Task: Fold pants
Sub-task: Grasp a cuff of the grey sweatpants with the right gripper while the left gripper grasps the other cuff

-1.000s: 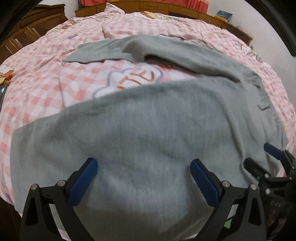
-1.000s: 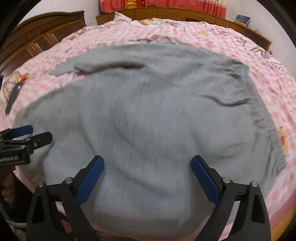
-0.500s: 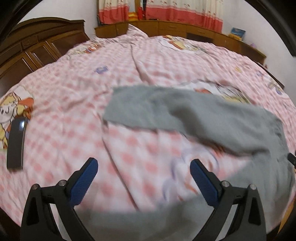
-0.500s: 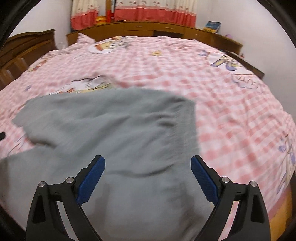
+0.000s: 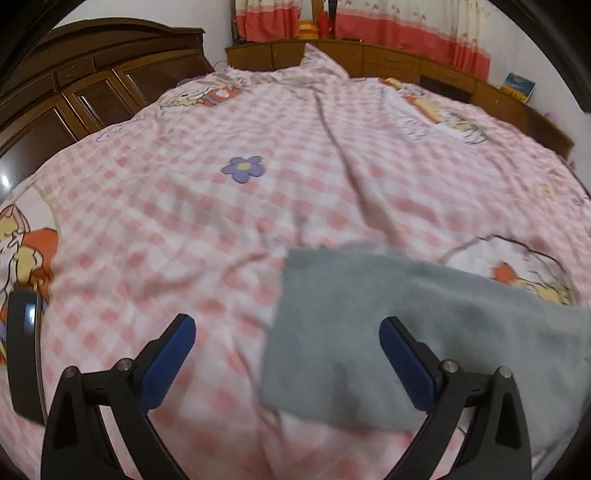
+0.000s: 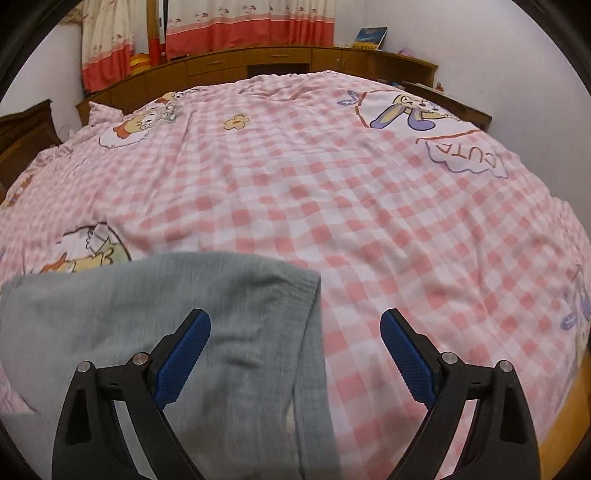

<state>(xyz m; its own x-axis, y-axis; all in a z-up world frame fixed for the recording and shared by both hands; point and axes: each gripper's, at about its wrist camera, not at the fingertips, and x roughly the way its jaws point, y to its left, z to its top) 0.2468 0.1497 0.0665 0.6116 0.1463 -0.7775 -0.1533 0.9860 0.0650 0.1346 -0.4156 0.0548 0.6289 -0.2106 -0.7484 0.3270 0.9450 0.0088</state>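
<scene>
The grey pants (image 5: 388, 332) lie flat on the pink checked bed cover. In the left wrist view a leg end shows at lower right, its cuff edge running between my fingers. My left gripper (image 5: 287, 354) is open above that cuff edge, holding nothing. In the right wrist view the waistband end of the pants (image 6: 184, 332) fills the lower left, with the ribbed band on its right side. My right gripper (image 6: 295, 350) is open, its left finger over the grey cloth and its right finger over bare cover.
A dark flat phone-like object (image 5: 24, 354) lies at the bed's left edge. A dark wooden headboard (image 5: 92, 85) stands at the left, low wooden cabinets (image 6: 258, 66) and red-and-cream curtains (image 5: 406, 22) at the far side. The pink checked cover (image 6: 369, 221) stretches beyond the pants.
Both grippers have moved forward across the pants, from the near leg to the far leg's cuff and the waistband. Much more bare cover shows now. Both stayed open.
</scene>
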